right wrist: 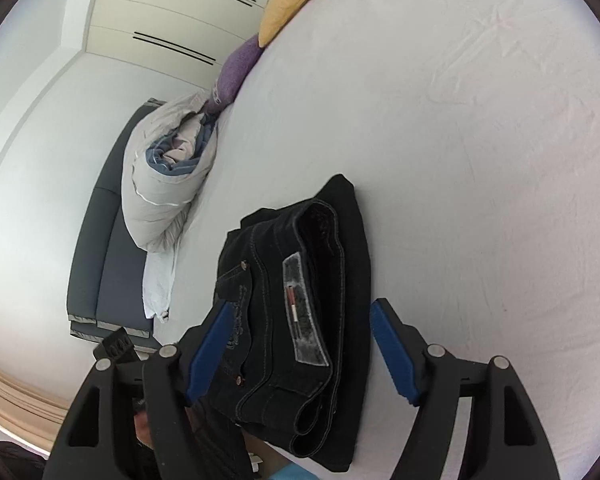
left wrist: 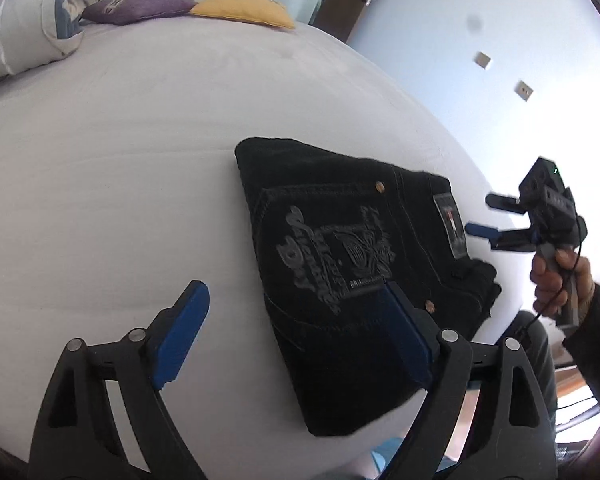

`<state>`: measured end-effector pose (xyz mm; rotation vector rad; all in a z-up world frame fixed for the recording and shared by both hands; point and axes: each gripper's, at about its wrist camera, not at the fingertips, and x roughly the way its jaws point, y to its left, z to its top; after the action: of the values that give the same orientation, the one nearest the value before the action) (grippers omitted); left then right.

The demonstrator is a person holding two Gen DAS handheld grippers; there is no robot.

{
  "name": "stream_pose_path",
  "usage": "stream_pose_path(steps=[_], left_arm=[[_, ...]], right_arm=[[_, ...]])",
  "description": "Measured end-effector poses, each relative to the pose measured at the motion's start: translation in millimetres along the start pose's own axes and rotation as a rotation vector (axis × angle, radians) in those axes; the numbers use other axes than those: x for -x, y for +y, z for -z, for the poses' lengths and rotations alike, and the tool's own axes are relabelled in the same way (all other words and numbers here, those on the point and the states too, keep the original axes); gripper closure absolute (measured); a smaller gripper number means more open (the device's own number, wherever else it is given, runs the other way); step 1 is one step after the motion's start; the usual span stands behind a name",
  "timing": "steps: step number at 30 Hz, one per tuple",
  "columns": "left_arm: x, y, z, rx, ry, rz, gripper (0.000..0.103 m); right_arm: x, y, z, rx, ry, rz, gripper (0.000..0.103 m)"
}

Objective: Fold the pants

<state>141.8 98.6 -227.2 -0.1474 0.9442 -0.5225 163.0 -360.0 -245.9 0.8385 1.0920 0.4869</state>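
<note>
Both grippers' fingers (left wrist: 188, 332) spread, folded pants (left wrist: 340, 272) free

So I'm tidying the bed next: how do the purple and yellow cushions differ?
The purple cushion is darker and bears a pale patch; the yellow cushion is plain. The purple one lies next to the rolled duvet; the yellow one lies beyond it, farther from the duvet. Both rest side by side at the bed's far edge.

On the bed (left wrist: 120, 152): 1 folded pair of black pants (left wrist: 340, 264), 2 cushions at its far edge — 1 purple cushion (left wrist: 140, 6), 1 yellow cushion (left wrist: 244, 10) — and 1 rolled duvet (right wrist: 168, 184). Above the bed, 2 grippers: left gripper (left wrist: 296, 332), right gripper (right wrist: 300, 352).
</note>
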Motion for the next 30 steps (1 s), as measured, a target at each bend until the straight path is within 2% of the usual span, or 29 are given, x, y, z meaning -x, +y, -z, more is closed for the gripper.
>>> stream_pose_path(steps=[3, 6, 13, 14, 15, 16, 19, 23, 26, 30], left_arm=[[-23, 8, -14, 0.022, 0.082, 0.042, 0.017], [-58, 11, -17, 0.039, 0.195, 0.029, 0.017], [-78, 16, -30, 0.101, 0.223, 0.070, 0.018], [-80, 15, -32, 0.103, 0.233, 0.082, 0.023], [-81, 12, -33, 0.102, 0.240, 0.093, 0.039], [-82, 9, -34, 0.108, 0.248, 0.112, 0.046], [-82, 0, -39, 0.097, 0.253, 0.082, 0.053], [-75, -11, -43, 0.082, 0.233, 0.066, 0.075], [-66, -18, -49, 0.061, 0.215, 0.058, 0.082], [-54, -31, -61, 0.023, 0.187, 0.051, 0.083]], right_arm=[[-19, -17, -5, -0.057, 0.057, 0.002, 0.029], [-31, -19, -8, -0.036, 0.079, 0.035, 0.029], [-56, -1, -10, 0.003, 0.119, 0.023, 0.029], [-57, 0, -9, 0.007, 0.119, 0.029, 0.032], [-58, 2, -9, 0.013, 0.120, 0.046, 0.034], [-60, 5, -8, 0.027, 0.123, 0.074, 0.040], [-61, 17, -5, 0.115, 0.127, 0.175, 0.055], [-64, 42, 0, 0.257, 0.121, 0.283, 0.069], [-63, 60, 3, 0.334, 0.104, 0.339, 0.076], [-51, 72, 2, 0.359, 0.063, 0.317, 0.079]])
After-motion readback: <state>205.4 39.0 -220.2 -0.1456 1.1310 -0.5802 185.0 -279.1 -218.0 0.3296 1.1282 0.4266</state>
